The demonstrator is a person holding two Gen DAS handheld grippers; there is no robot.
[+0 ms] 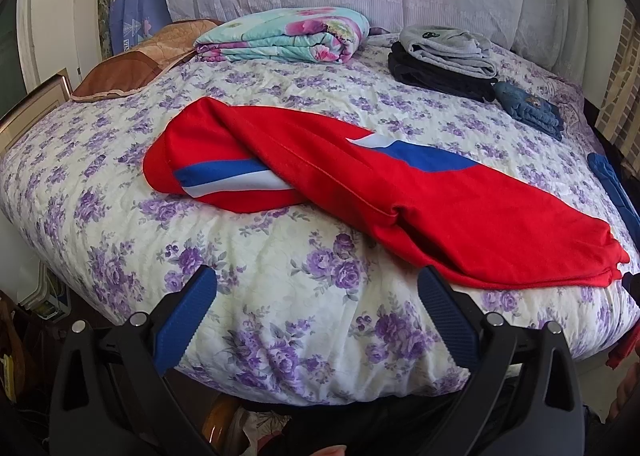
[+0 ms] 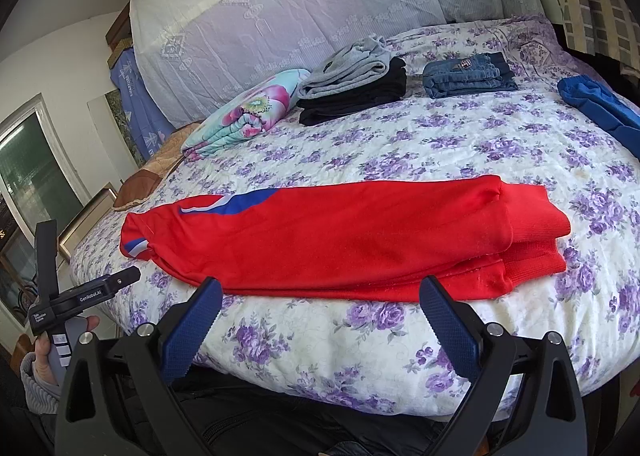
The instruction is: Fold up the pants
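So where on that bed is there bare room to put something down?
Bare bedspread lies between the red pants and the folded stacks, and along the near edge. It is crowded at the back: quilt, jeans.

One legible marking found. The black handheld gripper unit at the left edge of the right wrist view carries white lettering on its side reading "GenRobot.AI". A second white label sits lower on the same unit, in smaller print over several lines; it is too small to read. The folded jeans at the far side of the bed bear a small patch; its characters cannot be made out.
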